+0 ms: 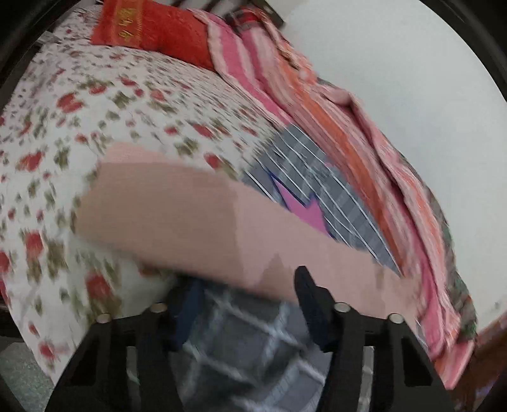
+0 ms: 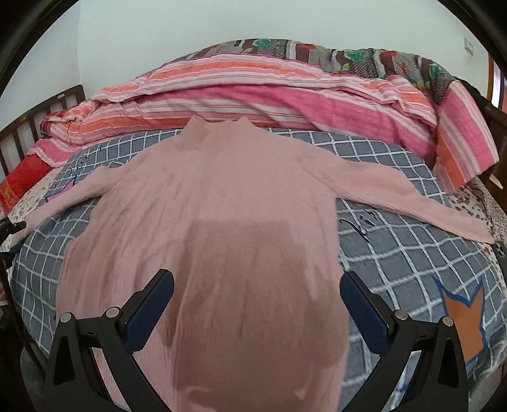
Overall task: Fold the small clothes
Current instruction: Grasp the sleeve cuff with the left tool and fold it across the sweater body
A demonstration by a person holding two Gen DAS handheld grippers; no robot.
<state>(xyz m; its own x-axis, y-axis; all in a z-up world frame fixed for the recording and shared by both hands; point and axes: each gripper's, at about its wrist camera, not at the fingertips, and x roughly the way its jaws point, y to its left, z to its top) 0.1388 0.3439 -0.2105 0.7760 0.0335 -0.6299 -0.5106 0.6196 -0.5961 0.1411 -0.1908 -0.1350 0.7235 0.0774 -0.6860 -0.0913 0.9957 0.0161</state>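
Observation:
A pale pink knit sweater (image 2: 215, 196) lies flat, front up, on a grey checked cloth (image 2: 396, 253) on the bed, both sleeves spread sideways. My right gripper (image 2: 256, 285) is open, its fingers on either side of the sweater's lower body, just above it. In the blurred left wrist view, the left sleeve (image 1: 190, 215) runs across in front of my left gripper (image 1: 247, 285), which is open with the sleeve's edge near its fingertips. The left gripper also shows at the left edge of the right wrist view (image 2: 9, 234).
A pink and orange striped quilt (image 2: 253, 92) is bunched along the bed's far side by the white wall. A floral bedsheet (image 1: 79, 111) and a red pillow (image 1: 152, 28) lie to the left. A wooden bed rail (image 2: 38, 114) stands at the far left.

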